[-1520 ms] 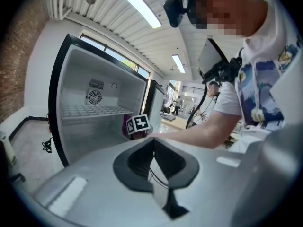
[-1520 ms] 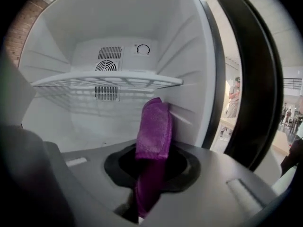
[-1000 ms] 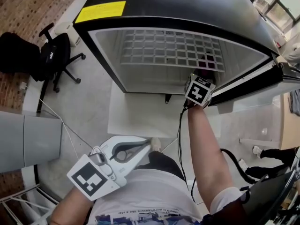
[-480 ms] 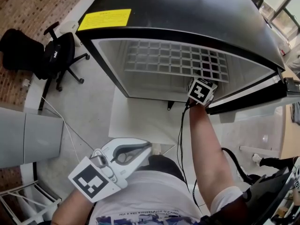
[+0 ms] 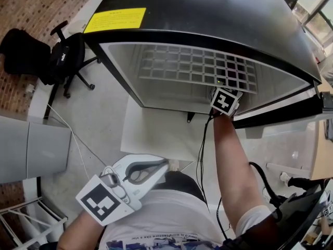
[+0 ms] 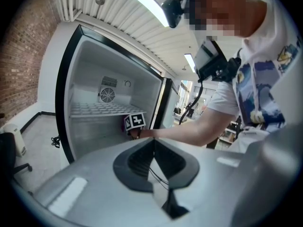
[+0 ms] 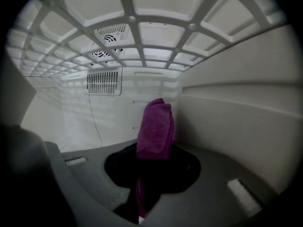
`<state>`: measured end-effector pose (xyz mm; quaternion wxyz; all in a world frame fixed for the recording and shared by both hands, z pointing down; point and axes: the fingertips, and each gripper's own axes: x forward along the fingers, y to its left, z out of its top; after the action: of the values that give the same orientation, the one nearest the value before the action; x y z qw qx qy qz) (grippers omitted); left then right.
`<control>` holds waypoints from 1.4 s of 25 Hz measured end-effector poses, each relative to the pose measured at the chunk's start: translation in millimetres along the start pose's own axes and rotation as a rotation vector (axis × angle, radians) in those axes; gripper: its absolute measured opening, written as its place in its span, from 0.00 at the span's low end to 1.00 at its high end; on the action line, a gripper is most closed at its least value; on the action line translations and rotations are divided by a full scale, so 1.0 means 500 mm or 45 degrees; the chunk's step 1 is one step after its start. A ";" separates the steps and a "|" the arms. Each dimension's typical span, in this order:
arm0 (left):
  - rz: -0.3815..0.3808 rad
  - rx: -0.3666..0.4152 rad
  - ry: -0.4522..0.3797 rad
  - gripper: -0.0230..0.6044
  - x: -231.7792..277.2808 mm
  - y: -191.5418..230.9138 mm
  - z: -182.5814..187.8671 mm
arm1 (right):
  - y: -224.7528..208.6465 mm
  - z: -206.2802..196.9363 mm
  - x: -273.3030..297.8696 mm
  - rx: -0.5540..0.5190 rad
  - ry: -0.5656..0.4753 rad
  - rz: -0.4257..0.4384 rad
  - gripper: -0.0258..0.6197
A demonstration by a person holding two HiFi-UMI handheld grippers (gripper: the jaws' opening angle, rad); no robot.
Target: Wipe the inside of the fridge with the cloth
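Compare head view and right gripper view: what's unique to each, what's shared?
Head view only: the white left gripper, shut near the person's torso; a black office chair; the yellow label on the black fridge top. Right gripper view only: the right gripper shut on a folded purple cloth; a slatted vent on the back wall. Both: the white grid shelf and pale fridge interior.

In the head view only the marker cube (image 5: pixel 225 101) of the right tongs (image 7: pixel 150 162) shows. Their tips are hidden under the shelf (image 5: pixel 197 66) of the fridge (image 5: pixel 208 14). In the right gripper view the lower end of the cloth (image 7: pixel 155 126) vanishes in shadow between the jaws.
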<state>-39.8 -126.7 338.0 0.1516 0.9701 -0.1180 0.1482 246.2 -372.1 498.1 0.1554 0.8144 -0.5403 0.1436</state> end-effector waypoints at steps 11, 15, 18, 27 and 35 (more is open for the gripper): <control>-0.009 -0.002 -0.002 0.04 0.006 0.005 0.007 | 0.069 0.007 0.022 -0.070 0.005 0.191 0.14; -0.006 -0.007 -0.005 0.04 0.003 0.004 0.004 | 0.105 0.009 0.021 -0.097 -0.002 0.271 0.14; -0.001 -0.008 0.008 0.04 -0.002 0.008 -0.002 | 0.133 0.010 0.022 -0.115 -0.008 0.312 0.14; 0.057 -0.029 0.005 0.04 -0.032 0.022 -0.013 | 0.226 0.003 0.027 -0.151 -0.005 0.408 0.14; 0.133 -0.074 -0.012 0.04 -0.064 0.043 -0.024 | 0.314 -0.002 0.026 -0.220 -0.015 0.498 0.15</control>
<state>-78.4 -136.5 344.3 0.1711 0.9585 -0.1734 0.1478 106.1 -440.4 519.5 0.1907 0.6786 -0.6993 0.1192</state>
